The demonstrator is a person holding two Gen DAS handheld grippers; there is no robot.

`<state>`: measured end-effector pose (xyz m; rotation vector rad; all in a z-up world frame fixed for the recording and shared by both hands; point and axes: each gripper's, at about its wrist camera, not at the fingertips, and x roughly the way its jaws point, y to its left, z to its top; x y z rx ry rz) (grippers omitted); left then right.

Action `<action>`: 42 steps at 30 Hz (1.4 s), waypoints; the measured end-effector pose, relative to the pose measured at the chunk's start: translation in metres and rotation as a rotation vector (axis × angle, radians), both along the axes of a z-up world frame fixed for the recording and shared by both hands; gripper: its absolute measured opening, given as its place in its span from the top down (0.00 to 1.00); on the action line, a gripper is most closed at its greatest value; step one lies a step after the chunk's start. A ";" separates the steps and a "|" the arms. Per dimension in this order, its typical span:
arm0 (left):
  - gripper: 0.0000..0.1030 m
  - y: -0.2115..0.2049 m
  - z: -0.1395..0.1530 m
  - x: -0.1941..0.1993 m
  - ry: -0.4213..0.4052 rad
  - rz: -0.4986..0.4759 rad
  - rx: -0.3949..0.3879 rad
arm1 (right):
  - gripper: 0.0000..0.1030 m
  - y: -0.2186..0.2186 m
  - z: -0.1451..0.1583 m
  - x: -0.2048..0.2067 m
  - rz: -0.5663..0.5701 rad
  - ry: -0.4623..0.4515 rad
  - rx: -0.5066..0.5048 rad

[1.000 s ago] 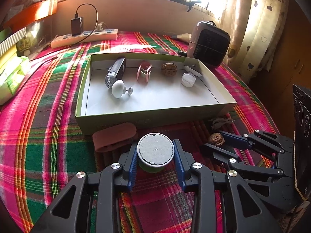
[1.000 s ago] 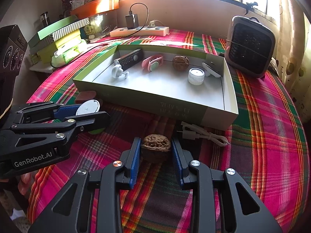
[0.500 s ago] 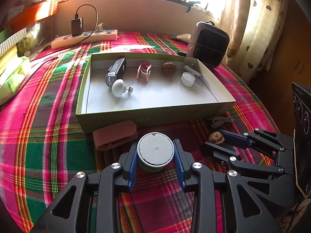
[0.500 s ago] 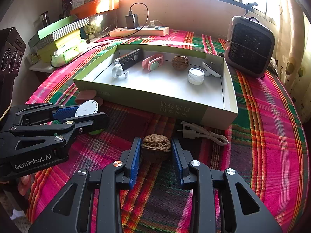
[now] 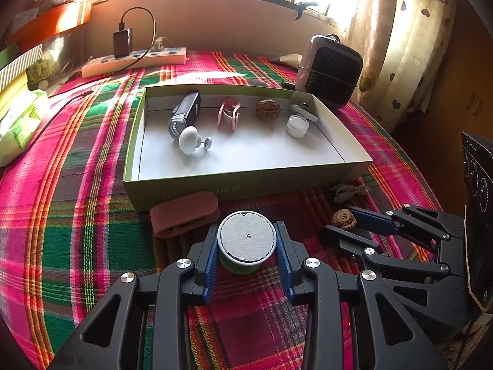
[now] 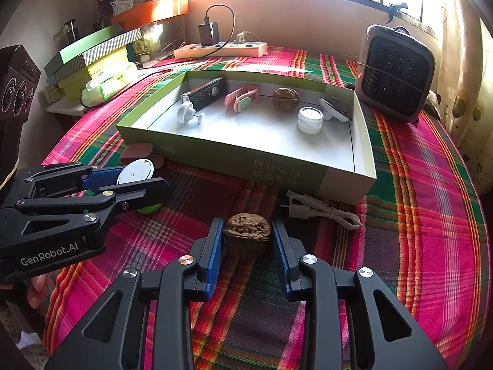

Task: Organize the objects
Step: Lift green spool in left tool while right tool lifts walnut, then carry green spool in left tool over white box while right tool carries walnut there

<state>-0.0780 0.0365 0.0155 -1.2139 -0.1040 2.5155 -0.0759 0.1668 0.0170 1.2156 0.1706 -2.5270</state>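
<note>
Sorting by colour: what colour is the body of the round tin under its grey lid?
Green, the tin; clearest in the left wrist view.

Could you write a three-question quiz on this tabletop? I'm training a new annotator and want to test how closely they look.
1. True or false: the right gripper is closed on a walnut.
2. What sits between the fingers of the left gripper? A) a white cable B) a green round container with a grey lid C) a candle
3. How many walnuts lie inside the box?

Key: 1 true; 2 B; 3 one.
</note>
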 end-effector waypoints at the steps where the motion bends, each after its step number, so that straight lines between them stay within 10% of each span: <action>1: 0.69 0.000 0.001 0.000 0.003 -0.003 0.001 | 0.69 0.000 0.000 0.000 0.000 0.000 0.000; 42: 0.69 0.002 0.040 -0.084 0.027 -0.053 0.017 | 0.69 0.028 0.039 -0.074 -0.104 0.048 0.024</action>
